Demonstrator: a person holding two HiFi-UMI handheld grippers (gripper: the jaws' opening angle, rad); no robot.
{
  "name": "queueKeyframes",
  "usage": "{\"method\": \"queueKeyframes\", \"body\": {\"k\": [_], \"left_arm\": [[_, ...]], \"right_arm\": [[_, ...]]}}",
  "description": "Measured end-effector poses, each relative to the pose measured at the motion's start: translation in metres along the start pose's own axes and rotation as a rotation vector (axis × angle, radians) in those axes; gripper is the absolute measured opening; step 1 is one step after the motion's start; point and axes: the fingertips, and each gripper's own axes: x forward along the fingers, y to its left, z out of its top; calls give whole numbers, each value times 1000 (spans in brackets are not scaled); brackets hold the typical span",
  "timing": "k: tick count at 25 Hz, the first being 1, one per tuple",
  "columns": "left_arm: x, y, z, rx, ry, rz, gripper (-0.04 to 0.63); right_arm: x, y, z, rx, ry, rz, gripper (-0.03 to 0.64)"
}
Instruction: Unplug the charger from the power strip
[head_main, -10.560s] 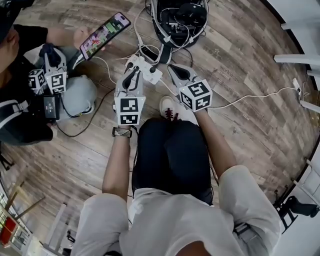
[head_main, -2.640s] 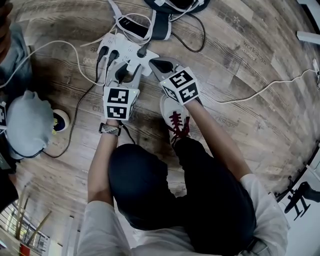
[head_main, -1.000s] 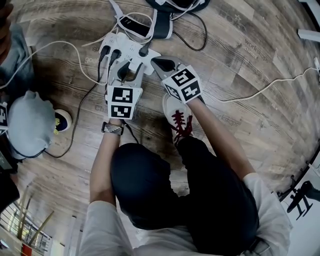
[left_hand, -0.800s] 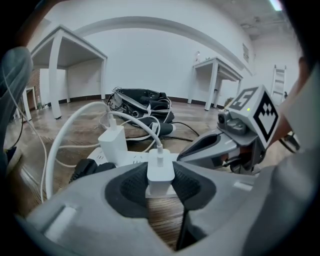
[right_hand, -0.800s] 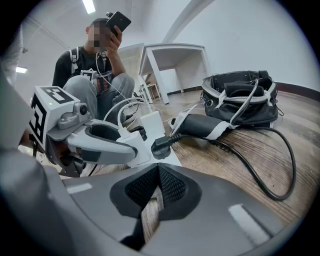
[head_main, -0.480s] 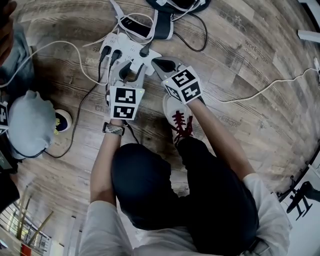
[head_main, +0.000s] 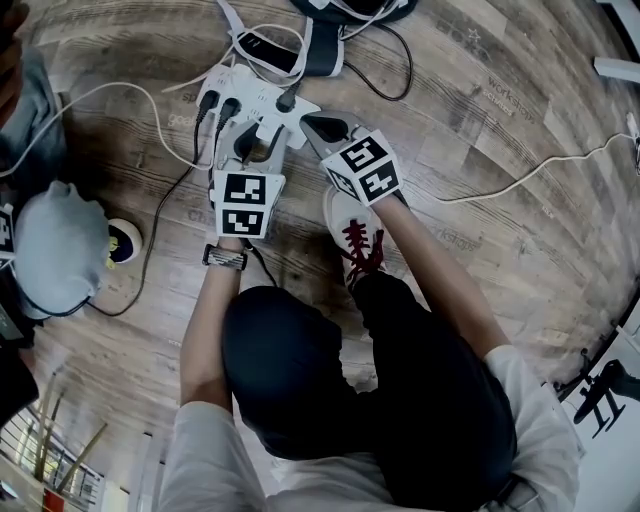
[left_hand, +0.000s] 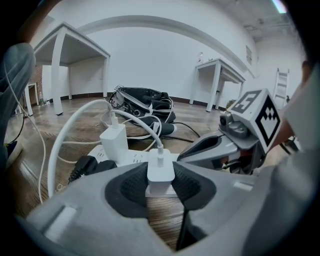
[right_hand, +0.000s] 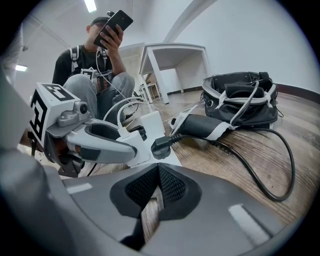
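Observation:
A white power strip (head_main: 262, 100) lies on the wooden floor. A small white charger (left_hand: 160, 172) with a white cable stands on the strip's near end. My left gripper (left_hand: 160, 165) is shut on this charger, one pad pressed on each side; from the head view it (head_main: 252, 140) covers that end of the strip. A taller white charger (left_hand: 114, 142) and black plugs (left_hand: 87, 165) sit further along the strip (left_hand: 132, 157). My right gripper (right_hand: 158, 167) is shut on nothing, and it hovers just right of the strip (right_hand: 145, 135) beside a black plug (right_hand: 161, 146).
A black bag (right_hand: 240, 97) with cables lies beyond the strip. A thick black cable (right_hand: 270, 165) curls over the floor to the right. Another person (right_hand: 95, 65) squats at the left holding a phone (right_hand: 114, 25). My shoe (head_main: 352, 235) is just behind the grippers.

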Motion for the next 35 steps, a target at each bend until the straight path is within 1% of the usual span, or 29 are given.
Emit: {"method": "queueKeyframes", "body": {"k": [3,5,7,11,13,14,15,18,19,21,23,26,27,32,33,35], "left_arm": [[0,-2,1,80,15,17,138],[0,-3,1,110,23,23,138],[0,-3,1,87,22,20,138],[0,1,0,-20,7,5,140],[-1,2,-1,-42,3,1,140],[-1,2,-1,-39,2,3,140],[-1,1,0,-22,5,8,140],[-1,-2,1,67,24,30,139],[-1,-3,1,83,28,33,138],[-1,-3,1,87,29,35,138],[-1,-2,1,60,25,33,138],[-4,1,2,-56,3,11,138],[-5,2,3,-81,-5,5,139],[-9,3,7,-78,-23,-5,138],[-10,3,7,-88,-30,-9,138],[-13,3,11,-143,-53,-34,138]], "right_arm": [[1,0,0,0,0,3,2],[1,1,0,-1,1,5,2],[1,1,0,-2,2,5,2],[1,1,0,-5,3,2,2],[1,1,0,-5,3,2,2],[0,1,0,-4,2,2,2],[0,1,0,-3,2,2,2],[0,1,0,-4,3,2,2],[0,1,0,-5,4,0,2],[0,1,0,-11,6,-3,2],[1,1,0,-16,8,-5,2],[0,1,0,-16,9,-6,2],[0,2,0,-17,9,-7,2],[0,1,0,-21,12,-11,2],[0,1,0,-22,12,-11,2],[0,1,0,-21,13,-12,2]]}}
